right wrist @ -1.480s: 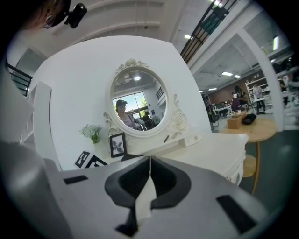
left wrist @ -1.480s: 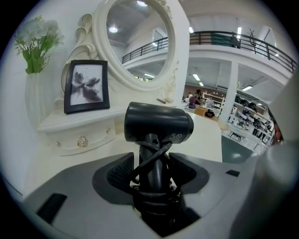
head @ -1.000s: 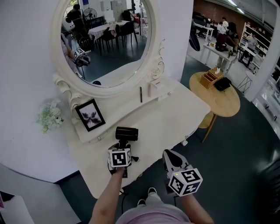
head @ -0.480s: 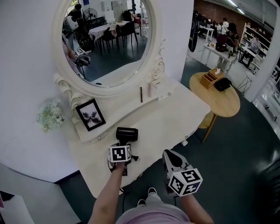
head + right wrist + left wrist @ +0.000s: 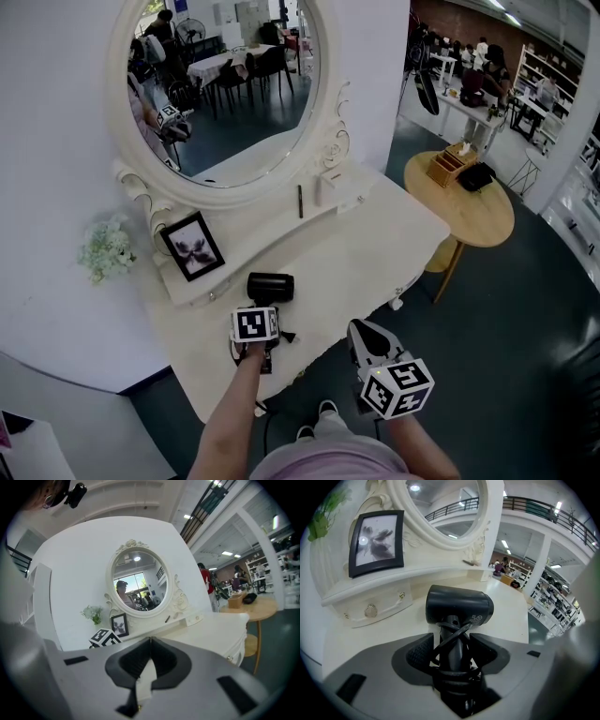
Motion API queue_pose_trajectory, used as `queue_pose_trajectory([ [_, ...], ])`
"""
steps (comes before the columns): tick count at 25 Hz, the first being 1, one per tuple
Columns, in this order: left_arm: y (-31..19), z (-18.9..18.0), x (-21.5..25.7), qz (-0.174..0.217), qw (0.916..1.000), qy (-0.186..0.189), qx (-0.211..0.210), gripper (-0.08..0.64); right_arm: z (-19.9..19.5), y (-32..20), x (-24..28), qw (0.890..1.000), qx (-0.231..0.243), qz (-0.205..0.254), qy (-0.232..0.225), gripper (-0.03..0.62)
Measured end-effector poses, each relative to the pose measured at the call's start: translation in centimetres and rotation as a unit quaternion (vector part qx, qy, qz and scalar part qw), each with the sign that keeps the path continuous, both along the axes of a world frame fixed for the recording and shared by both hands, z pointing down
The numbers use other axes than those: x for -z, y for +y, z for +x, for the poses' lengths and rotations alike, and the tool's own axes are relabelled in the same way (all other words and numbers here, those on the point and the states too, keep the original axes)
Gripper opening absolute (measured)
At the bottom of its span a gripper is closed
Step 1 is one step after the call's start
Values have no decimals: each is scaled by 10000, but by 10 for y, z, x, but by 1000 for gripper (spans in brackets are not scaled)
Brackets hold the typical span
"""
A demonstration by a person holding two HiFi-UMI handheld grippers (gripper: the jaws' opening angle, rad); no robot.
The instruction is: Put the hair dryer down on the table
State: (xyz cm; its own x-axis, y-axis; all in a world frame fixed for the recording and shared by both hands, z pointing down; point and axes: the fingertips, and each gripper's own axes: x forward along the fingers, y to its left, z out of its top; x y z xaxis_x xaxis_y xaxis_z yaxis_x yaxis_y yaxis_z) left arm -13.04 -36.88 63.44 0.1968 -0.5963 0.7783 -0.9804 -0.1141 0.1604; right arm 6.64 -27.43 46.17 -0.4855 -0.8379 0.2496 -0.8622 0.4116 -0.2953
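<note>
The black hair dryer (image 5: 459,609) stands upright in the left gripper view, its cord wound round the handle. My left gripper (image 5: 452,638) is shut on that wrapped handle, a pad on each side. In the head view the hair dryer (image 5: 270,286) is low over the white dressing table (image 5: 356,253) near its front edge, with the left gripper (image 5: 260,311) just behind it. I cannot tell whether the dryer touches the tabletop. My right gripper (image 5: 367,336) hangs off the table's front edge, shut and empty, its tips meeting (image 5: 150,640).
An oval mirror (image 5: 225,84) rises behind the table. On the raised shelf stand a framed picture (image 5: 192,247), white flowers (image 5: 106,250), a dark pen (image 5: 300,201) and a small white box (image 5: 328,187). A round wooden table (image 5: 478,216) stands to the right.
The left gripper has crept slightly forward toward the mirror with the hair dryer in it. The right gripper has stayed put.
</note>
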Motion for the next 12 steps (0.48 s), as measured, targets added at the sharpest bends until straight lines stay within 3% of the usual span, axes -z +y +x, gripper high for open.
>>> queue_pose_trajectory([
  [7,1,4,-1,-86,9998,178,-21,255,-1,4,1,10000,63,-13,-44,-5],
  [12,3,-1,15,184,9996,208,-23,296,-6,8,2,9999,124,-15,-64,-5],
])
